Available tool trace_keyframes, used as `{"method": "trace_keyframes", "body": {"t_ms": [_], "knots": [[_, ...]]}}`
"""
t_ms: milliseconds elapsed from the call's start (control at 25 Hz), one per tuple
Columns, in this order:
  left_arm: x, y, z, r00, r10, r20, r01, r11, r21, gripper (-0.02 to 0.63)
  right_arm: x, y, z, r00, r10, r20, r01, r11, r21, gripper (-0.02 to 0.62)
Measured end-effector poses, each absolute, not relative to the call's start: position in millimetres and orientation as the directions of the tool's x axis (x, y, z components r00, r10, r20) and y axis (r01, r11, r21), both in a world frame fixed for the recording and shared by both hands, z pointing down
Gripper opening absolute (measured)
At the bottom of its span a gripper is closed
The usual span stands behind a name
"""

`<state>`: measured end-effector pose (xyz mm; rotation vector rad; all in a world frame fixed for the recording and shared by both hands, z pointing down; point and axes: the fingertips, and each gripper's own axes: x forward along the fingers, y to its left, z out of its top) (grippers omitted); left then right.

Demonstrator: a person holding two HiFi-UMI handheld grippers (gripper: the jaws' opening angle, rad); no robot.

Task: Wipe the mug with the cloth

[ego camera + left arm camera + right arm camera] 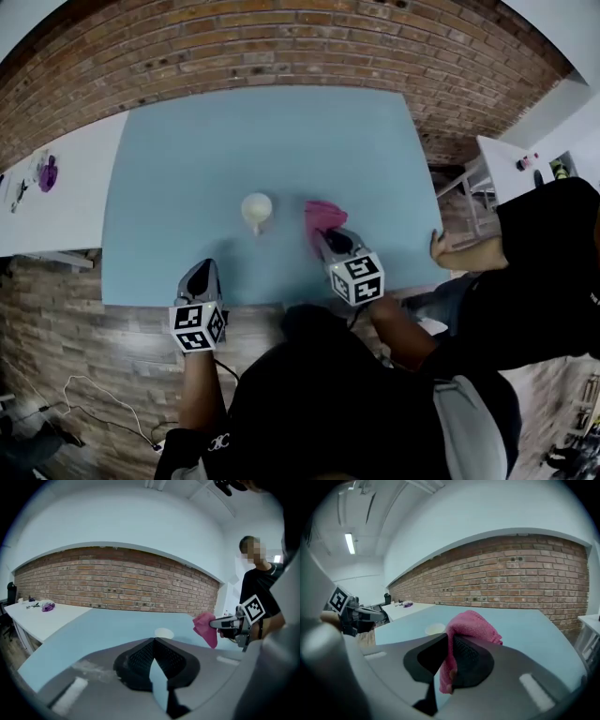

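Observation:
A cream mug stands upright near the middle of the light blue table; it also shows as a pale rim in the left gripper view and a pale rim in the right gripper view. My right gripper is shut on a pink cloth, which bunches above the jaws just right of the mug. My left gripper is shut and holds nothing, over the table's near edge, short of the mug. The right gripper with the pink cloth shows in the left gripper view too.
A white table with a purple object stands to the left. A brick wall runs behind the blue table. Another person in black rests a hand on the table's right corner. Cables lie on the floor at lower left.

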<state>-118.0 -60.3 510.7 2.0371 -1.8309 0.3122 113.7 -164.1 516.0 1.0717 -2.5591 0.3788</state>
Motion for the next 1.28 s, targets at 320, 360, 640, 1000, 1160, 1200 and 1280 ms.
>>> {"method": "trace_keyframes", "body": {"t_ms": [320, 360, 640, 1000, 1160, 1200, 1280], "knots": [[-116.5, -100.0, 537.7, 0.203, -0.860, 0.467, -0.978, -0.156, 0.139, 0.029, 79.0, -202.6, 532.2, -0.681, -0.551, 0.482, -0.668, 0.738, -0.099, 0.035], [-113.8, -104.4, 540.3, 0.229, -0.855, 0.466, -0.972, -0.177, 0.153, 0.044, 74.6, -203.1, 534.8, -0.677, -0.548, 0.492, -0.669, 0.736, -0.100, 0.035], [-75.5, -129.9, 579.1, 0.439, -0.739, 0.511, -0.897, -0.395, 0.199, 0.128, 44.2, -207.1, 551.2, -0.635, -0.561, 0.530, -0.711, 0.693, -0.119, 0.035], [-24.7, -148.4, 611.4, 0.557, -0.623, 0.549, -0.821, -0.512, 0.252, 0.222, 25.6, -202.5, 578.5, -0.555, -0.568, 0.608, -0.764, 0.637, -0.101, 0.035], [-21.4, -153.5, 622.7, 0.542, -0.597, 0.591, -0.825, -0.511, 0.241, 0.202, 23.2, -210.9, 582.0, -0.548, -0.563, 0.619, -0.765, 0.636, -0.098, 0.035], [-22.5, -153.6, 624.8, 0.536, -0.595, 0.598, -0.829, -0.504, 0.242, 0.185, 23.0, -213.5, 582.3, -0.547, -0.562, 0.620, -0.763, 0.640, -0.093, 0.035], [-26.4, -153.4, 627.9, 0.522, -0.596, 0.611, -0.841, -0.480, 0.250, 0.117, 20.9, -219.8, 582.6, -0.555, -0.552, 0.622, -0.750, 0.655, -0.088, 0.035]]}}
